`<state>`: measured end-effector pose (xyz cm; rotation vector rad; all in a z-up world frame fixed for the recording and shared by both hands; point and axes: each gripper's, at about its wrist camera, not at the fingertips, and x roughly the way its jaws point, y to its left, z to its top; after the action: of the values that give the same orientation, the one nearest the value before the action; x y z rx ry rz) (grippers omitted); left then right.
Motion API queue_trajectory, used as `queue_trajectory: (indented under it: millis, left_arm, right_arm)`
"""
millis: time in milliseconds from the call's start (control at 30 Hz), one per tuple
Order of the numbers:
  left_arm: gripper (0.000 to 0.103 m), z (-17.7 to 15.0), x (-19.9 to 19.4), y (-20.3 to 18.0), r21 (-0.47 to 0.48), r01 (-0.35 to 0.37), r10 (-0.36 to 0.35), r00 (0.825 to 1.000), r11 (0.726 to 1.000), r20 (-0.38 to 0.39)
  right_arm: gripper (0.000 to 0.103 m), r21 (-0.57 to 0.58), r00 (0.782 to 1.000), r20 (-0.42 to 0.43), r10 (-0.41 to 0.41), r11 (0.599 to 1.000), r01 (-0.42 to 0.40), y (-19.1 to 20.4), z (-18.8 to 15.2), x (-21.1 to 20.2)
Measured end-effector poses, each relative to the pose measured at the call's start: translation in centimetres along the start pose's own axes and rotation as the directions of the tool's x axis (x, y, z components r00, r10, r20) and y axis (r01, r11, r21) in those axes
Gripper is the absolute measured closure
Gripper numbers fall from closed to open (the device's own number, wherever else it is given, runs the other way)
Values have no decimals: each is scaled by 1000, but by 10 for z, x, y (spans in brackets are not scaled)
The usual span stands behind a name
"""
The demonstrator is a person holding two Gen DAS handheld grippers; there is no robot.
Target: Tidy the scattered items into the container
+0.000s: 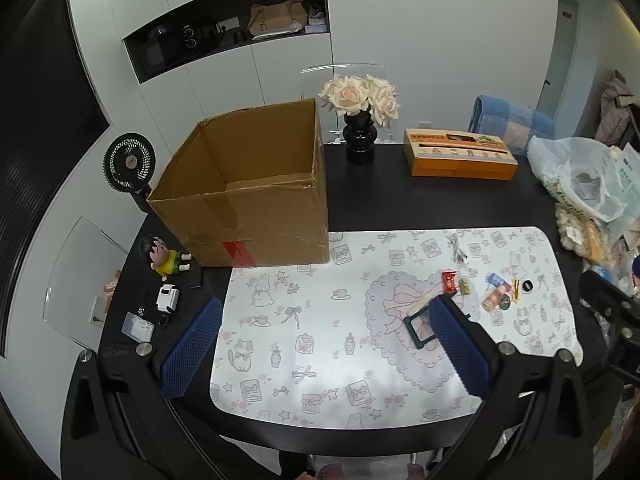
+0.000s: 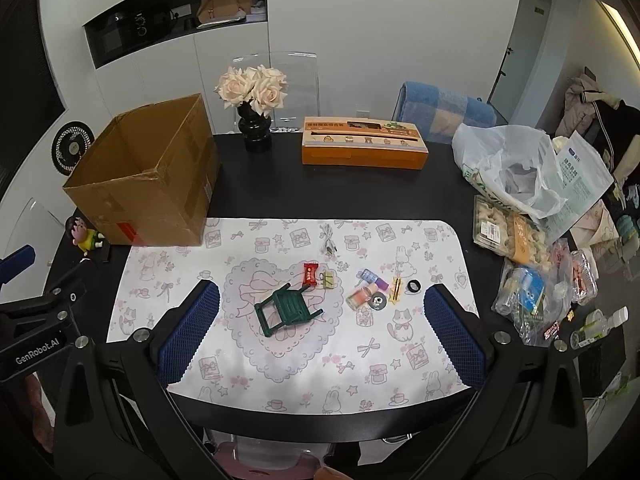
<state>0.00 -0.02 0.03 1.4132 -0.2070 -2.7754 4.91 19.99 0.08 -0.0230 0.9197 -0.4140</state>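
An open cardboard box (image 1: 256,192) (image 2: 144,184) stands at the far left of the table, beside the patterned mat (image 2: 288,360). Scattered on the mat lie a small green toy chair (image 2: 286,310) (image 1: 418,326) on its side, a red candy wrapper (image 2: 310,273) (image 1: 449,281), a gold binder clip (image 2: 328,280), a small pink bottle (image 2: 360,296), a black ring (image 2: 413,286), a yellow clip (image 2: 396,290) and a white cable (image 2: 328,240). My left gripper (image 1: 326,336) is open above the mat's left part. My right gripper (image 2: 320,324) is open, hovering near the chair.
A black vase of pale roses (image 2: 256,120), an orange box (image 2: 362,142) and a blue blanket (image 2: 444,114) sit at the back. Plastic bags and food packs (image 2: 516,208) crowd the right edge. A cartoon figurine (image 1: 164,258), a white gadget (image 1: 167,298) and a fan (image 1: 129,162) are left.
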Motion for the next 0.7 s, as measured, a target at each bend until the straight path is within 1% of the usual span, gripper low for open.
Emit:
queue_trajectory:
  millis: [167, 200, 267, 533, 700]
  left_arm:
    - [0, 1, -2, 2, -16, 20, -20, 1000, 1000, 15]
    - [0, 1, -2, 2, -19, 24, -24, 1000, 1000, 18]
    - [0, 1, -3, 3, -25, 32, -31, 999, 999, 25]
    - [0, 2, -6, 3, -37, 49, -47, 998, 998, 40]
    - [0, 3, -4, -1, -35, 55, -53, 998, 998, 35]
  right_arm:
    - [0, 33, 999, -33, 35, 999, -34, -2, 5, 3]
    - [0, 23, 999, -13, 29, 999, -29, 3, -2, 2]
    - [0, 20, 999, -1, 32, 999, -32, 3, -2, 1]
    - [0, 20, 999, -3, 32, 999, -32, -9, 2, 3]
    - [0, 31, 1000, 6, 28, 999, -28, -1, 0, 4]
